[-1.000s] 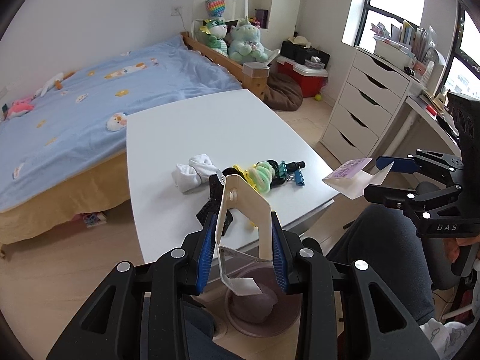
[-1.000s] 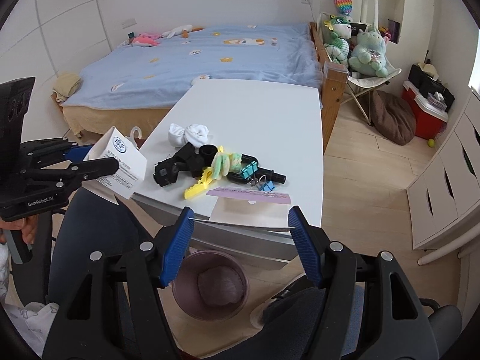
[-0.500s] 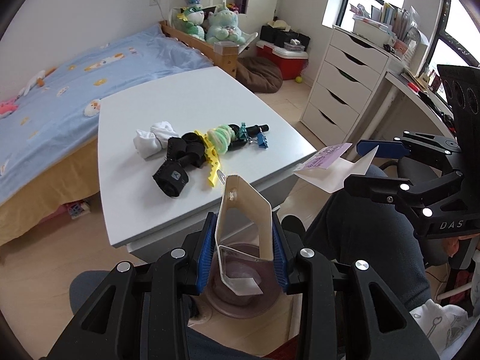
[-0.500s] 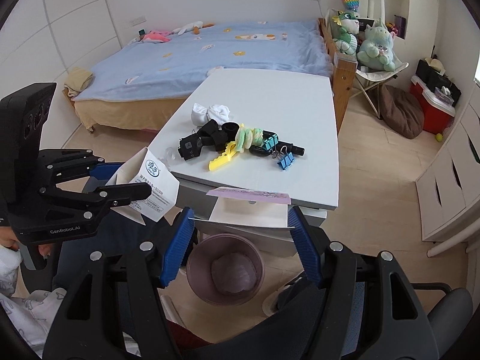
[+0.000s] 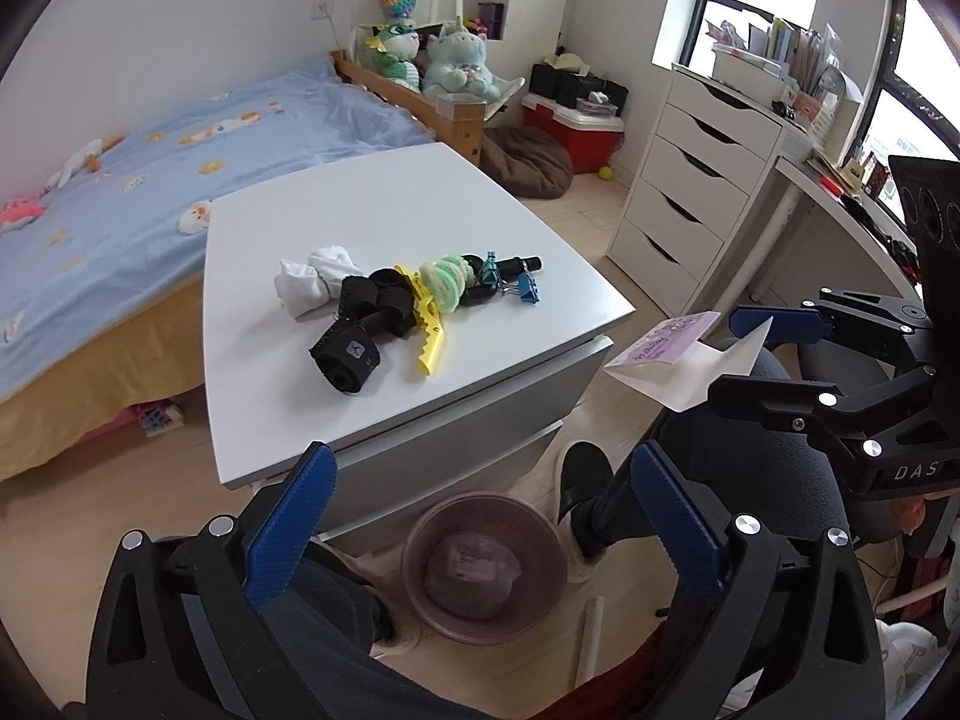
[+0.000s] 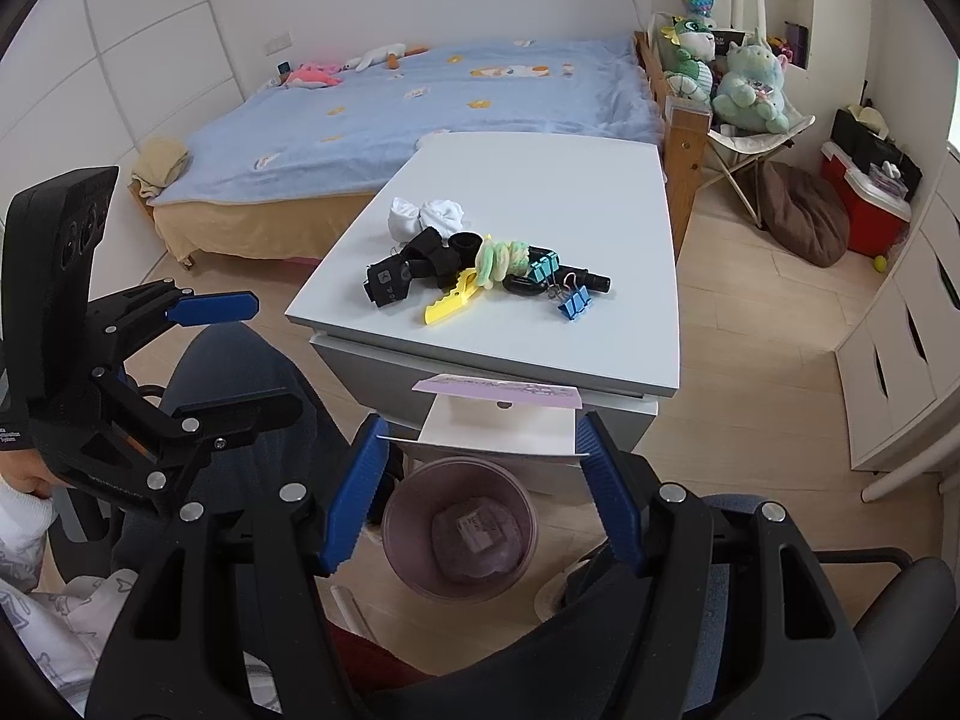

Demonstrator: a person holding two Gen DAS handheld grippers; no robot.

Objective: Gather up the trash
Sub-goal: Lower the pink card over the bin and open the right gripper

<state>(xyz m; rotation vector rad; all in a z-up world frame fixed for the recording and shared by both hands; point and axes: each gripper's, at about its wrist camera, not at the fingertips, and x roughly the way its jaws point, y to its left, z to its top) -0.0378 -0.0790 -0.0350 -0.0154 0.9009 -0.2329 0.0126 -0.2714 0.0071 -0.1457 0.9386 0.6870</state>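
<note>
Left gripper [image 5: 480, 516] now wide and empty; its box has dropped into the bin [image 5: 420, 546].
Right gripper [image 6: 480, 468] holds a card [image 6: 498, 420] above it, likely next.

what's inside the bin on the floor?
The bin holds a crumpled purplish lump with a small printed box on top. Anything beneath the lump is hidden. The right gripper, above it, holds a white-and-purple carton.
</note>
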